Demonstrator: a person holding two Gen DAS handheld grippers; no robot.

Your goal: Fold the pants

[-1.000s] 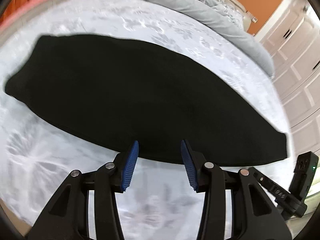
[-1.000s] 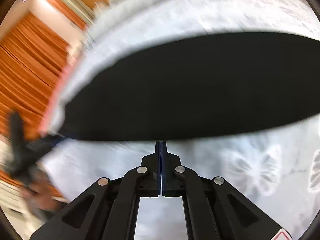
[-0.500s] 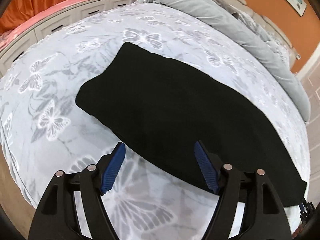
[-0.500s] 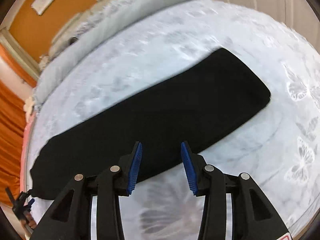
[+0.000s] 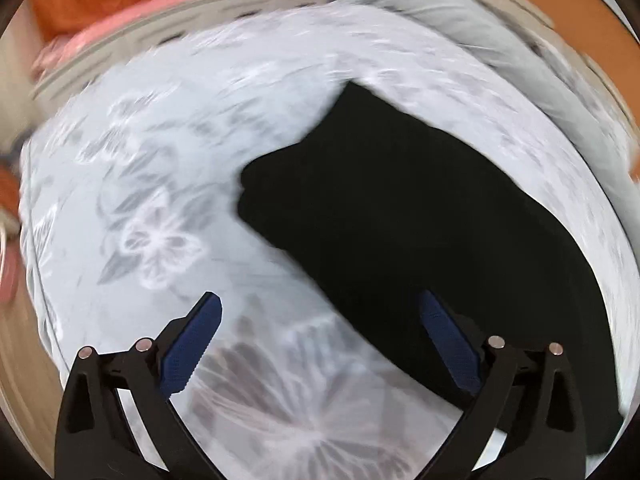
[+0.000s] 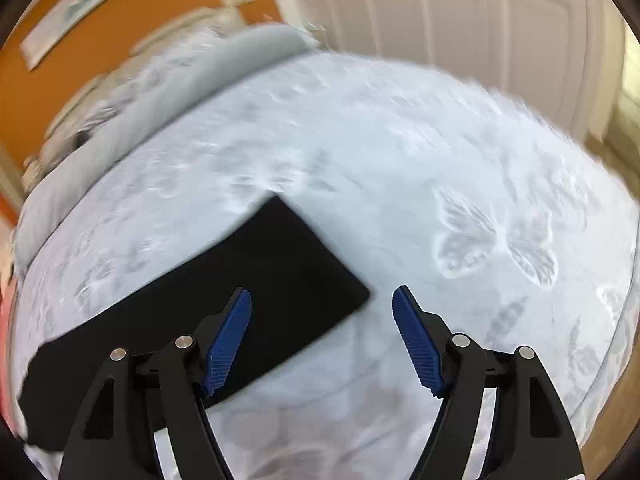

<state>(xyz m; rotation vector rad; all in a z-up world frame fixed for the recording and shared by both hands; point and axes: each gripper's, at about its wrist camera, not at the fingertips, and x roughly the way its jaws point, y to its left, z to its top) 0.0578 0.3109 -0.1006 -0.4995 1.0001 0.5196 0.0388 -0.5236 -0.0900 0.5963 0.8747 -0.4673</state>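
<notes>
Bedspread (image 5: 168,184), pale with butterfly print, carries the black pants (image 5: 400,216), which lie flat as a long folded strip across the middle of the bed, probably laid out so each end can be reached. Left gripper (image 5: 320,336) hovers over one end, fingers spread wide and empty; right gripper (image 6: 322,336) hovers at the other end's corner, fingers likewise spread.
</notes>
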